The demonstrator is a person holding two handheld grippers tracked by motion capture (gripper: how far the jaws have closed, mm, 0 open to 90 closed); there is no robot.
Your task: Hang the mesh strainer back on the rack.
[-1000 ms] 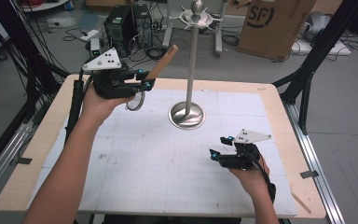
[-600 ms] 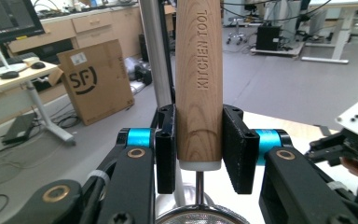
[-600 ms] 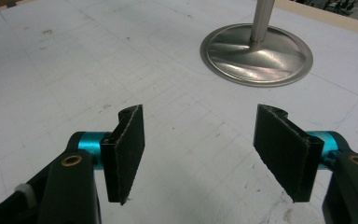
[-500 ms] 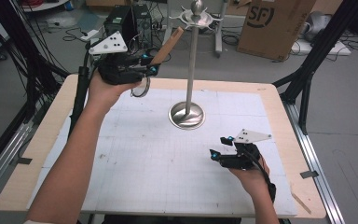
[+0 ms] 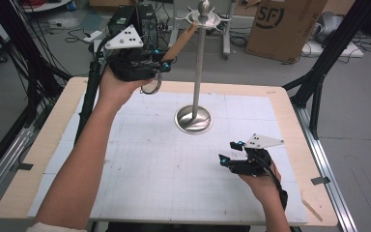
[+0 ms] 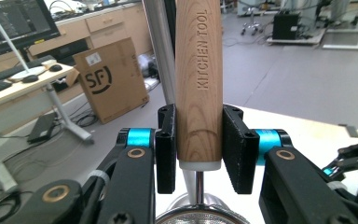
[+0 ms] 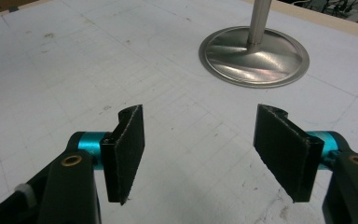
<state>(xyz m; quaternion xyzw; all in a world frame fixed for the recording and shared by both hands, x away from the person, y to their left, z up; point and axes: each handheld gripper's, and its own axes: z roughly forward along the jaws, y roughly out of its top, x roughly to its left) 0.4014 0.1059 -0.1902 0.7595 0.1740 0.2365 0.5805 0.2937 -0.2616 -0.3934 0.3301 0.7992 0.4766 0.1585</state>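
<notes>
A kitchen tool with a light wooden handle [image 5: 179, 42] and a round wire head [image 5: 150, 87] is raised above the table's far left. My left gripper [image 5: 162, 65] is shut on the handle [image 6: 199, 84] just above its white collar. The handle tip slants up to the hooked top [image 5: 203, 17] of a metal stand [image 5: 193, 119]. The stand's pole [image 6: 161, 46] rises just behind the handle. My right gripper [image 5: 227, 152] rests low over the table's near right, open, with nothing between its fingers [image 7: 200, 149]. It points at the stand's round base [image 7: 254, 56].
The white gridded mat [image 5: 140, 159] covers the wooden table [image 5: 38, 159]. A cardboard box [image 5: 282, 24] and cables lie on the floor beyond the far edge. Black frame legs [image 5: 319, 82] stand at the table's right and left.
My left hand has lifted the kitchen tool up and away from the table, so its handle tip now reaches the stand's hooked top. The right gripper has kept still.
</notes>
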